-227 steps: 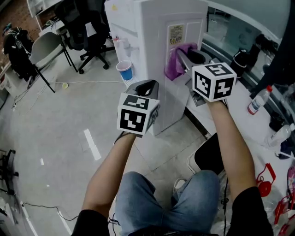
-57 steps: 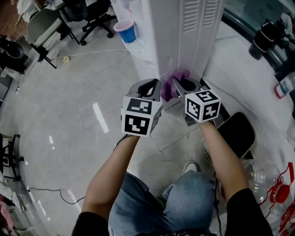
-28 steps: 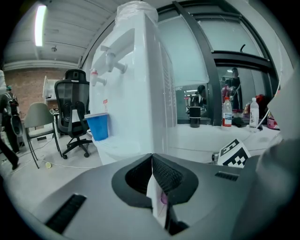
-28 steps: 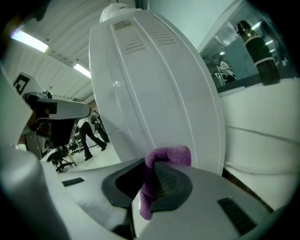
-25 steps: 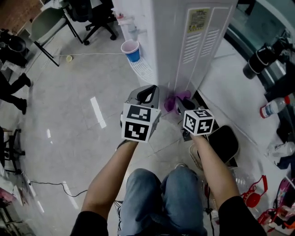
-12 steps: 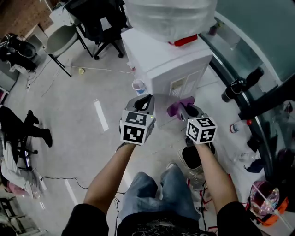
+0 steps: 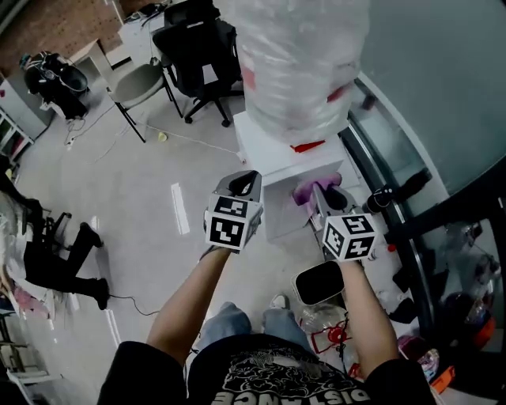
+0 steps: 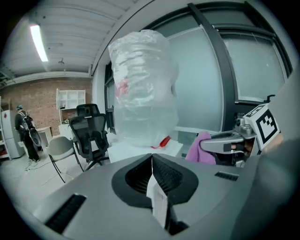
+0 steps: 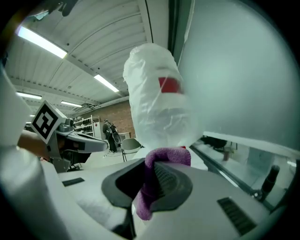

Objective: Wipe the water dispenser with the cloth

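Purple cloth [image 9: 161, 168], vivid against the white dispenser [image 7: 267, 150]. The bottle [image 7: 304, 63] on top is clear, with a red band at its neck. Black-and-white square patterns on the left cube [image 7: 232, 224] and the right cube [image 7: 349, 236]. Grey left gripper [image 8: 152, 159]. Black chair [image 7: 198, 47] back there, pale grey floor [image 7: 118, 198], reddish-brown brick wall [image 7: 55, 24].

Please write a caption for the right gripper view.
Right gripper clamps the purple cloth, facing the plastic-wrapped water bottle.

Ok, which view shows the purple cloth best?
The right gripper view: the purple cloth sits centre frame, pinched between the jaws. The head view shows only a small purple tuft; the left gripper view catches the cloth small, at right.
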`<action>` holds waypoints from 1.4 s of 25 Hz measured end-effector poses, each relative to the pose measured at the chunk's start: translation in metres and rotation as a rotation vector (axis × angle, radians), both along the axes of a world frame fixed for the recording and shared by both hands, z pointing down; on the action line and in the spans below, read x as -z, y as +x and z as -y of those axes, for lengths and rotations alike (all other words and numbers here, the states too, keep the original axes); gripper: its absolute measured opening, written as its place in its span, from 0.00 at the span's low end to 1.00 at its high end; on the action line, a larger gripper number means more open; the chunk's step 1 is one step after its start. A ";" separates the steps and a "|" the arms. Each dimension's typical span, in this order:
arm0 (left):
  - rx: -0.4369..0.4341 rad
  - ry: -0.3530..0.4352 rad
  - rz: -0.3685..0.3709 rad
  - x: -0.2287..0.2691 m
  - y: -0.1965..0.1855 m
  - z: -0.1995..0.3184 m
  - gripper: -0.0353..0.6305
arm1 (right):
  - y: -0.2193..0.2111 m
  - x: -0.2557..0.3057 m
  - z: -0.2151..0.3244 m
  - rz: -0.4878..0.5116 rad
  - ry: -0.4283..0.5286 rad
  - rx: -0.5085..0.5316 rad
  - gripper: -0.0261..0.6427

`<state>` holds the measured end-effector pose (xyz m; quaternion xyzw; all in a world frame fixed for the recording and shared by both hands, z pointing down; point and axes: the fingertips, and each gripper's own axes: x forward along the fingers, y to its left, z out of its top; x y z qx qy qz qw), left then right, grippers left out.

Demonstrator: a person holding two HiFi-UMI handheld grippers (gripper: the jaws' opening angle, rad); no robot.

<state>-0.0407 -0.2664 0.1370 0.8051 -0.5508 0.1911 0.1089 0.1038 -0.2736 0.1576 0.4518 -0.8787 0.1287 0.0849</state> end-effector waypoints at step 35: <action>0.034 0.096 -0.048 0.073 -0.076 -0.013 0.09 | -0.028 0.125 -0.011 -0.123 0.198 -0.043 0.09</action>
